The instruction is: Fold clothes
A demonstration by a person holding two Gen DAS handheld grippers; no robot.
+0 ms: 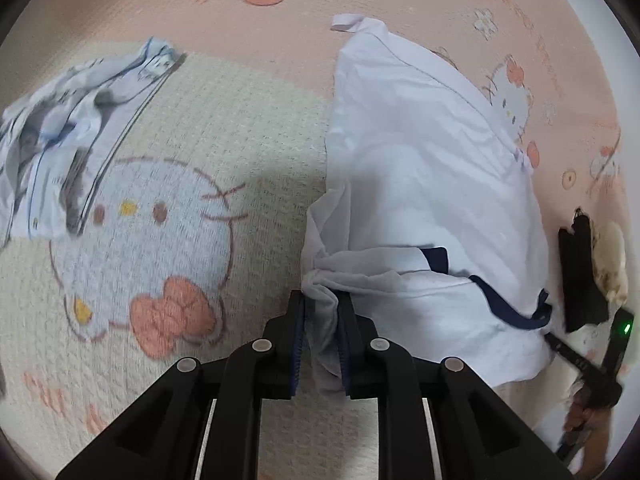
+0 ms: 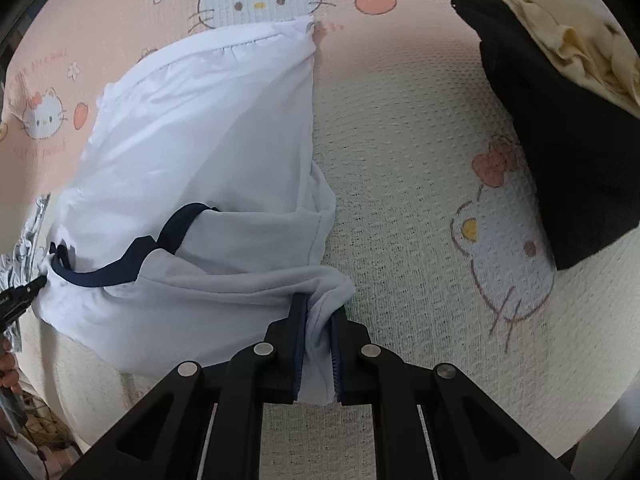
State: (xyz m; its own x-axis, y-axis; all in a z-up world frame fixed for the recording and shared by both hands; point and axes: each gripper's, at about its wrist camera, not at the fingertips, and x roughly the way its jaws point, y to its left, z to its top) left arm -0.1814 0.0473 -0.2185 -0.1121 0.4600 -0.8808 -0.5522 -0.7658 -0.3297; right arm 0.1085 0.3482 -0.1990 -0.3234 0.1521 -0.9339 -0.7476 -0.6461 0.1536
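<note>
White cotton garment with navy trim (image 1: pixel 420 168) fills the left view's centre-right on the cartoon-cat bedspread (image 1: pixel 224 128); the left hand-held gripper (image 1: pixel 322 312) pinches its near corner. Lower centre of the right view, the right hand-held gripper (image 2: pixel 319 312) clamps the opposite corner; both should probably travel level, keeping the edge taut.

Left tongs (image 1: pixel 322 300) pinch white shirt (image 1: pixel 420 152) — bunched.

White shirt (image 1: pixel 420 168) on the blanket (image 1: pixel 248 128) ahead of both grippers, crumpled garment (image 1: pixel 68 140) far left, black garment (image 2: pixel 560 128) far right
</note>
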